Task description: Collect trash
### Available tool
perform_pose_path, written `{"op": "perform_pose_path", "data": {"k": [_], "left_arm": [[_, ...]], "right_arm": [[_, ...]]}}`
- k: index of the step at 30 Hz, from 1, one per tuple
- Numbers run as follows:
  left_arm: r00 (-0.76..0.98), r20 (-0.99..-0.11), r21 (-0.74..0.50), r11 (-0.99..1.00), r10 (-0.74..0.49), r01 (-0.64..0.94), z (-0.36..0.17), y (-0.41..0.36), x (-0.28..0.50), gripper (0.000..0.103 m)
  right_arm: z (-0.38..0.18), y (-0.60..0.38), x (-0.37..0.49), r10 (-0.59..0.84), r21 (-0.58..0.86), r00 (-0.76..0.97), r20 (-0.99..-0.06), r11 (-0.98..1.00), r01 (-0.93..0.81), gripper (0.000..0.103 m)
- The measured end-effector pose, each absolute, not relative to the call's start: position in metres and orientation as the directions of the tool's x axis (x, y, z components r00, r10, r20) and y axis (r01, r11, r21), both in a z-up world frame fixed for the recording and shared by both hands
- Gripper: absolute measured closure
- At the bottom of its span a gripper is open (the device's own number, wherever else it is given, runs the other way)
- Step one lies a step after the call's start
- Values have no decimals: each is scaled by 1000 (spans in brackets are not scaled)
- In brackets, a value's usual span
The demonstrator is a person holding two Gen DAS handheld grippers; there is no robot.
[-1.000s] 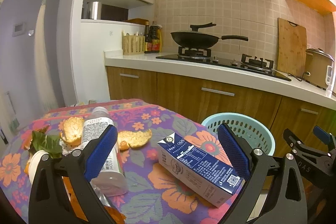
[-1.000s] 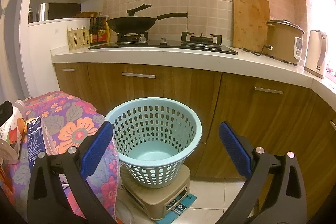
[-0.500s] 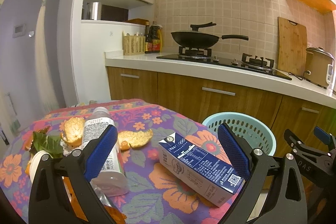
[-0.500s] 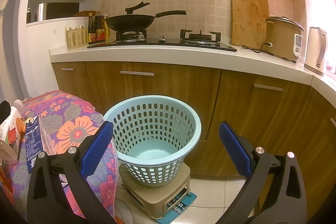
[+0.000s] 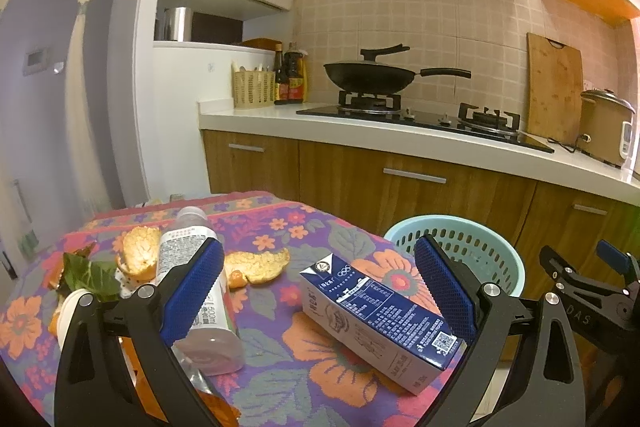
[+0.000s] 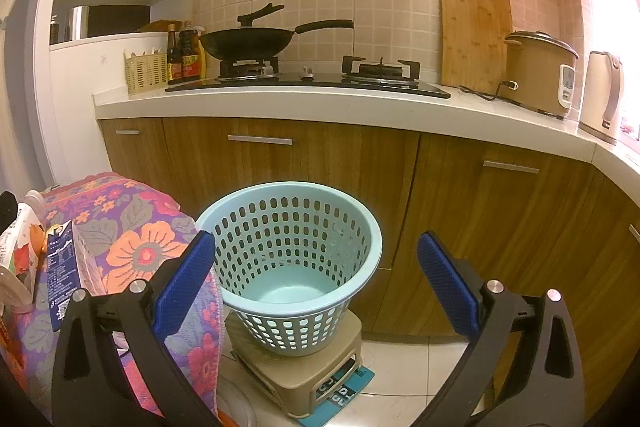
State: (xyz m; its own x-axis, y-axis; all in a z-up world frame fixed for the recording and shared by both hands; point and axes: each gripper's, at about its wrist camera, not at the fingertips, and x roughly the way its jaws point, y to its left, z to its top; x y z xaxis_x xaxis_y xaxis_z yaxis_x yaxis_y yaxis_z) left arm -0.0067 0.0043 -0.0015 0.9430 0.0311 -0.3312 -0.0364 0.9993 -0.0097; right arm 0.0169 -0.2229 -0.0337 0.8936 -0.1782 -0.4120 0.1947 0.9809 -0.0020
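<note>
Two claws, both spread and empty. Left gripper [image 5: 320, 291] hangs over the floral tablecloth [image 5: 280, 227]; milk carton [image 5: 380, 311] lies flat between its pads, nearer the right pad, long axis running diagonally away toward the left. Plastic bottle [image 5: 192, 291] partly behind the left pad, orange peel [image 5: 256, 265] beyond. Right gripper [image 6: 316, 283] faces the basket [image 6: 288, 251], seemingly empty. Left is nearer the carton
</note>
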Motion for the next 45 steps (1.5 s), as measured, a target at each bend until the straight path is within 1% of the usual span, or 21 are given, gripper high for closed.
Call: {"op": "perform_pose_path", "data": {"k": [13, 24, 32, 35, 37, 40, 45], "left_arm": [[944, -328, -5, 999, 28, -31, -1, 0, -6, 10], [946, -321, 3, 999, 51, -53, -1, 1, -5, 10], [952, -303, -33, 998, 48, -60, 7, 9, -12, 10], [955, -292, -36, 997, 58, -72, 11, 13, -22, 10], [952, -299, -44, 996, 64, -81, 12, 19, -30, 10], [945, -316, -47, 994, 81, -101, 8, 31, -44, 10], [916, -364, -28, 981, 171, -194, -5, 58, -68, 10]], "right_arm": [[-33, -223, 17, -181, -7, 893, -412, 981, 195, 7], [-32, -219, 16, -167, -11, 896, -411, 984, 178, 7], [-29, -213, 11, -142, -15, 906, -398, 989, 148, 7], [-27, -209, 8, -107, -7, 918, -381, 994, 114, 7], [-27, -203, 8, -71, 1, 918, -390, 997, 78, 7], [-27, -194, 7, 16, 19, 921, -389, 1000, -9, 7], [-28, -169, 6, 154, 2, 912, -380, 986, -165, 7]]}}
